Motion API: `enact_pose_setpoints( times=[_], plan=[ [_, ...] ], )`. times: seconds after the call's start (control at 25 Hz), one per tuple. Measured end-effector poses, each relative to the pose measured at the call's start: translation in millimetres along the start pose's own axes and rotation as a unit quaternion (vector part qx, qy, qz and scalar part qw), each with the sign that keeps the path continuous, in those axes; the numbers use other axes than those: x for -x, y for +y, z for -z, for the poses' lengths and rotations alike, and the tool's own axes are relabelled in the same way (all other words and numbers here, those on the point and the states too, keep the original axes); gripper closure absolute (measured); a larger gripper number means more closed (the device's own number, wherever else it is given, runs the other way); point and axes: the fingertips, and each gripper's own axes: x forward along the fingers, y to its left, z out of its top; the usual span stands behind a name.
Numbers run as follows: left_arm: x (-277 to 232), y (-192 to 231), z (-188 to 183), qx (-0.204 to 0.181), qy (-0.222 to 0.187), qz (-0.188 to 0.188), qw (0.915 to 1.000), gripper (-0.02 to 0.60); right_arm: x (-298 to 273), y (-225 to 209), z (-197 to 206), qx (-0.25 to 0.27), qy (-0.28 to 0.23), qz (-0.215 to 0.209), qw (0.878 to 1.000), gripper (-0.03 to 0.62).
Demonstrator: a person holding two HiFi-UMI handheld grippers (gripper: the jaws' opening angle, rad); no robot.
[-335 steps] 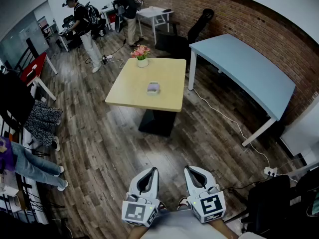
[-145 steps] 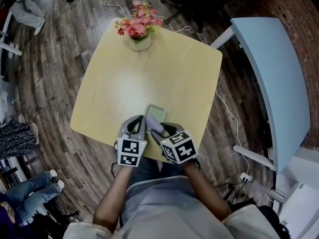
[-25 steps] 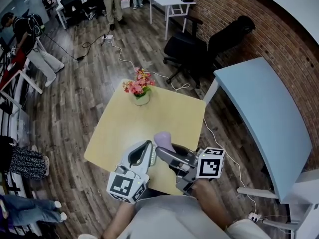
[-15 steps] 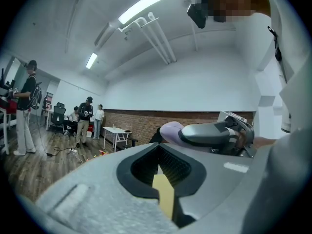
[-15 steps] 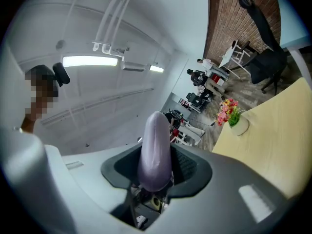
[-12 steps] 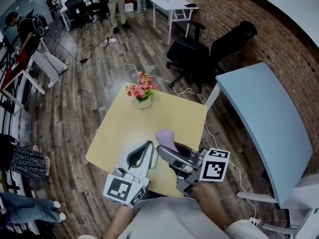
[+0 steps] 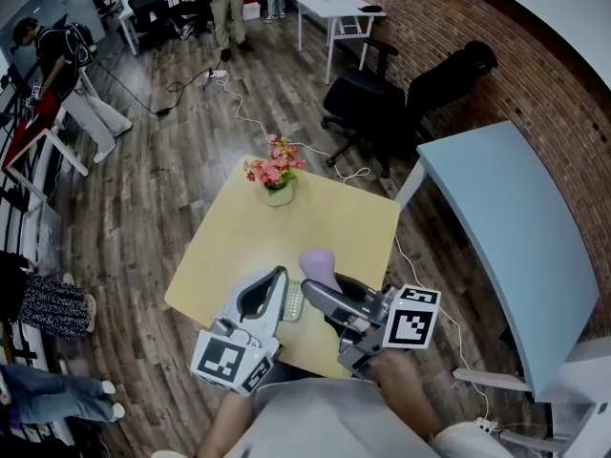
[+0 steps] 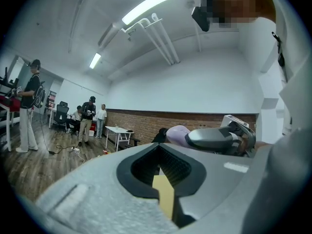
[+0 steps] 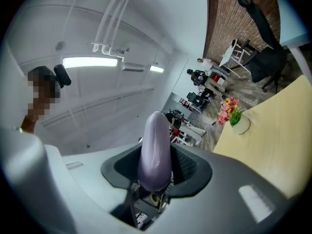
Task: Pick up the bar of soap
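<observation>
**Soap held above the wooden table**

Over the near edge of the square wooden table (image 7: 325, 218), the left gripper (image 7: 274, 282) hovers with its jaws pressed together and nothing between them. Just to its right, the right gripper (image 7: 321, 292) pinches the lavender bar of soap (image 7: 318, 260), which stands up out of the jaws, clear of the tabletop. A pale soap dish (image 7: 293, 302) lies on the table between the two grippers. A pot of pink flowers (image 7: 275, 175) stands at the table's far edge, and a black office chair (image 7: 368, 98) is beyond the table.
</observation>
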Motion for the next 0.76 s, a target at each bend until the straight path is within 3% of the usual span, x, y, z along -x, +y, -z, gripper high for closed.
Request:
enact_pose_setpoints(
  times=[0.76],
  plan=[
    [-0.7, -7.5, -3.0, -0.007, -0.003, 0.015, 0.9999, 0.581, -0.3, 0.5, 3.3, 0.003, 0.002, 0.004, 1.000, 0.437]
  ],
)
